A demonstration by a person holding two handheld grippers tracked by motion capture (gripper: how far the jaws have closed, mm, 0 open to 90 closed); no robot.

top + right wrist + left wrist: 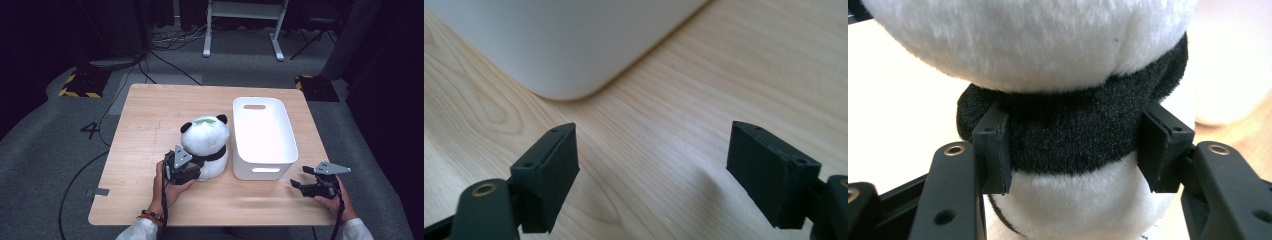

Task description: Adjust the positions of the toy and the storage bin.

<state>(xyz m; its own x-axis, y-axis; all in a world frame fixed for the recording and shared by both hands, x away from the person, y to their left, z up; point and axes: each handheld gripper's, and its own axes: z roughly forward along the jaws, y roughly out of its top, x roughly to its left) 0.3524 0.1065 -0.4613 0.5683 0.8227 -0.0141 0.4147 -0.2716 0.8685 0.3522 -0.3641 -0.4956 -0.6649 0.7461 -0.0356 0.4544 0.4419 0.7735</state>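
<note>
Black neck-fur of the panda (1073,135) is pinched in our left gripper (1075,150) for lifting toward the bin (287,150), while our right gripper (651,175) waits spread at the table's (150,110) near-right corner.

A lab or recording studio: a bare wooden table (150,150) stands on grey carpet (50,150), with black curtains (30,40) at 10 o'clock, cables (170,37) at 12, hazard-striped floor plates (80,82) at 11 and a taped 4 (90,130) at 9.
</note>
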